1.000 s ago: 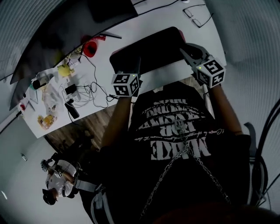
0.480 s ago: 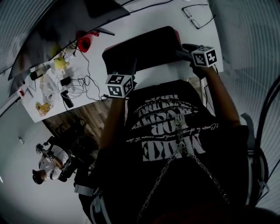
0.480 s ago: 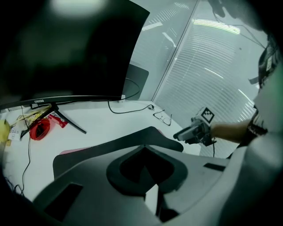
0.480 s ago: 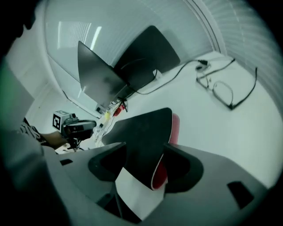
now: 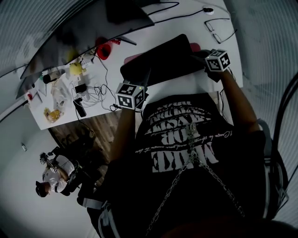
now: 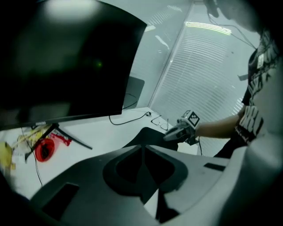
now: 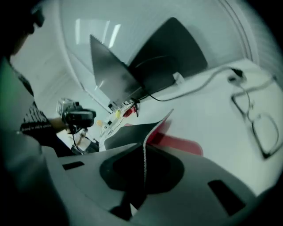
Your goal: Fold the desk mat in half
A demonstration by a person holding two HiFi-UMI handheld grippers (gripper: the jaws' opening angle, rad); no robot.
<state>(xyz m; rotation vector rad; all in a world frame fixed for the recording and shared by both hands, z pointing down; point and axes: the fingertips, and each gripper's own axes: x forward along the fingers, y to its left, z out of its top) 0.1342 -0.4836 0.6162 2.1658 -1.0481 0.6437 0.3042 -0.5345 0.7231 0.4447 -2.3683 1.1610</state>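
The desk mat [image 5: 163, 56], black on top and red underneath, lies on the white desk [image 5: 186, 18]. My left gripper [image 5: 143, 78] is shut on the mat's near left corner, and the black mat [image 6: 148, 132] rises from between its jaws. My right gripper [image 5: 199, 55] is at the near right corner. Its jaws are closing on the stitched edge [image 7: 144, 150], which stands lifted between them with the red underside [image 7: 177, 142] showing. Each gripper view shows the other gripper: the right gripper [image 6: 173, 135] and the left gripper [image 7: 79, 117].
A dark monitor [image 5: 125, 9] stands at the back of the desk, its foot [image 6: 70, 137] near a red object [image 5: 103, 49]. Glasses [image 5: 216, 30] lie at the far right beside a cable. Cables and small clutter [image 5: 70, 90] cover the desk's left end. A person [image 5: 53, 179] is on the floor below.
The right gripper has moved up toward the mat's right corner and now has the edge between its jaws, raised. The left gripper has kept its hold on the left corner.
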